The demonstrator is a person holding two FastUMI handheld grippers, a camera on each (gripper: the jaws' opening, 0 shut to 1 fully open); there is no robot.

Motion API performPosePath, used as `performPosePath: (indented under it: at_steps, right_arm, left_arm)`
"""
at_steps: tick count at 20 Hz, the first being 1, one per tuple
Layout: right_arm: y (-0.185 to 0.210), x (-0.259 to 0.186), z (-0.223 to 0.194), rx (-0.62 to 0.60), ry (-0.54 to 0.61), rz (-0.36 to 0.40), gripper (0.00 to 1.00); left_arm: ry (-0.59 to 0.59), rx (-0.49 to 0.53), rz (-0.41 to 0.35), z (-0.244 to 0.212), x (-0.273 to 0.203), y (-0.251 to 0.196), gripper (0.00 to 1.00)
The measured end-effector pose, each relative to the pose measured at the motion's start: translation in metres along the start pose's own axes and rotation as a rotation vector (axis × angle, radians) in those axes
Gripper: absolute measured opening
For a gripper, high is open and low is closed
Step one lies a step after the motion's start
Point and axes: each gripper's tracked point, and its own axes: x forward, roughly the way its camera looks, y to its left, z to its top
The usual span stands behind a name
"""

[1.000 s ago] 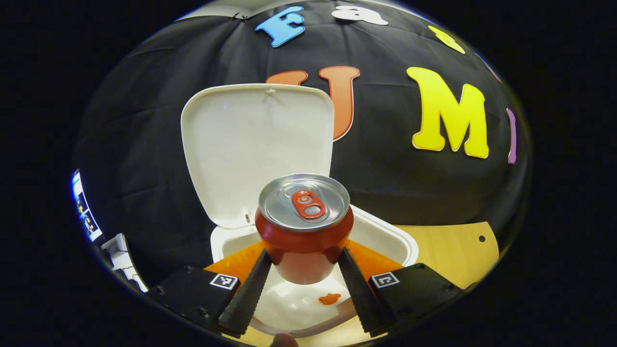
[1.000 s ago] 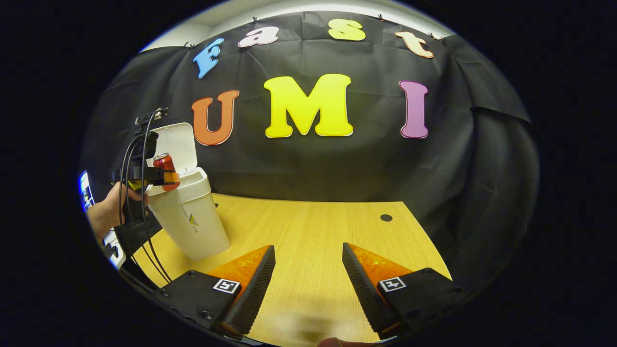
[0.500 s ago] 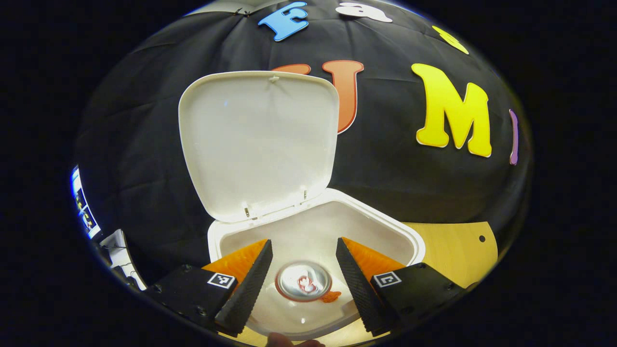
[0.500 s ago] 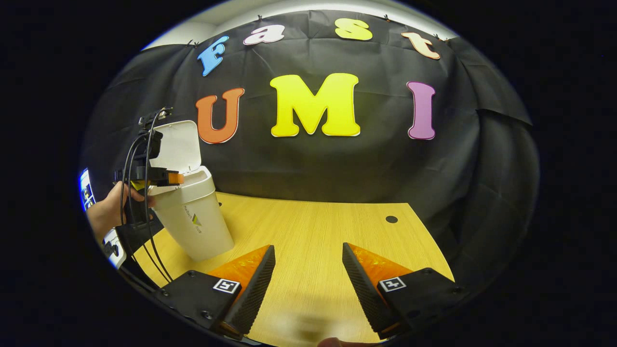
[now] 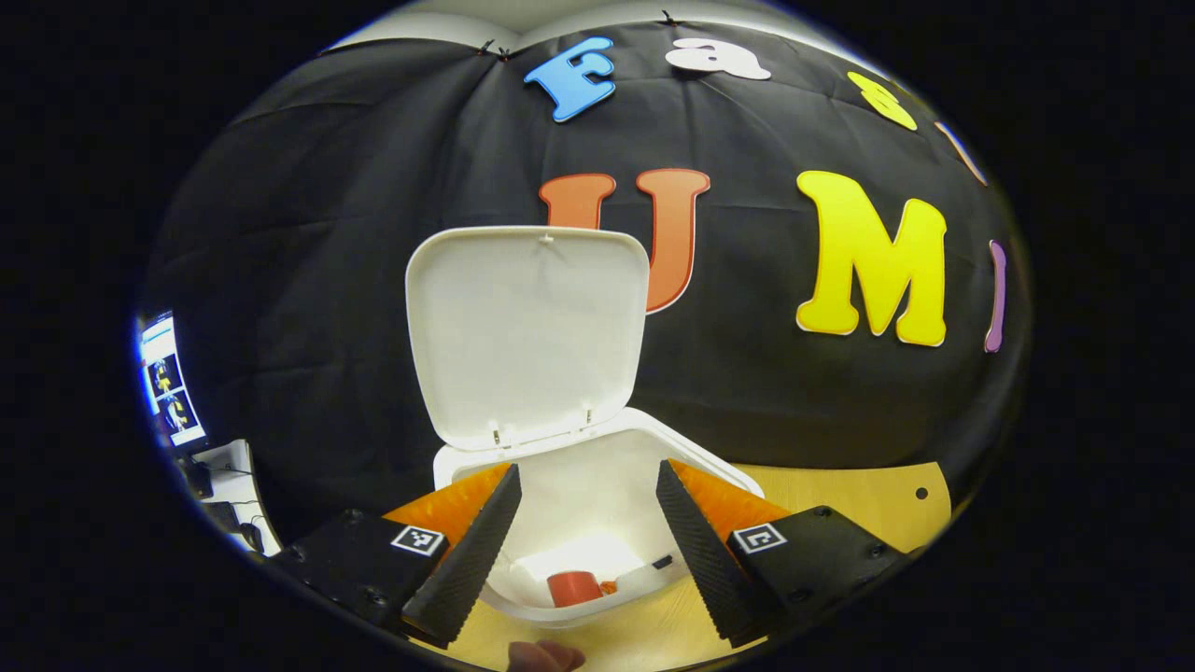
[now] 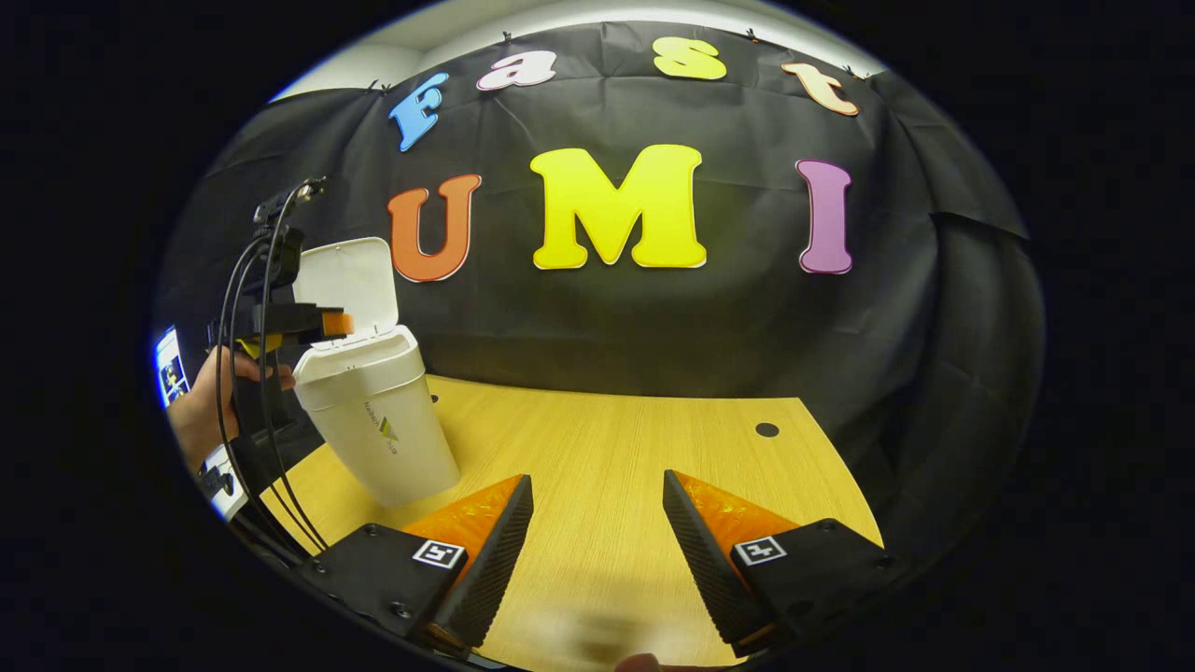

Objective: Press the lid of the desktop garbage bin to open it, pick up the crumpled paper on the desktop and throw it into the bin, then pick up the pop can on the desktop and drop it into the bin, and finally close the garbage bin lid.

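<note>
Fingers of the left gripper [image 5: 583,537] stand spread apart with nothing between them, above the near rim of the white bin [image 5: 597,485]. The pop can [image 5: 574,588] sits deep inside the bin; its axis cannot be told. The lid [image 5: 527,331] stands upright at the far edge. The right gripper [image 6: 593,537] hangs open and empty over bare wooden desktop [image 6: 616,439], well right of the bin.

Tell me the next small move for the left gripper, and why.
Probably raise the left gripper behind the upright lid and push it down. The pop can lies inside the garbage bin, the jaws are open and empty, so only closing remains.
</note>
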Motion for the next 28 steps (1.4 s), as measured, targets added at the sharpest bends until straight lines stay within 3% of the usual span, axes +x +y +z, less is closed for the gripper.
performPosePath:
  at_steps: [3, 11, 17, 22, 28]
  right_arm:
    - [-0.005, -0.002, 0.007, -0.011, -0.016, 0.015, 0.89]
    - [-0.041, -0.001, 0.019, 0.031, -0.029, 0.002, 0.89]
    - [-0.062, 0.004, 0.026, 0.039, -0.023, -0.026, 0.89]
    - [-0.068, 0.009, 0.033, 0.028, -0.012, -0.046, 0.89]
    - [-0.083, 0.017, 0.042, 0.047, -0.012, -0.093, 0.89]
  left_arm:
    - [-0.060, -0.014, 0.025, 0.031, -0.006, -0.006, 0.96]
    - [-0.212, -0.039, 0.181, 0.138, 0.010, 0.001, 0.96]
    - [-0.188, -0.053, 0.317, 0.167, 0.034, 0.024, 0.96]
    - [-0.123, -0.135, 0.368, 0.173, 0.066, 0.038, 0.96]
    - [-0.035, -0.104, 0.446, 0.171, 0.095, 0.053, 0.96]
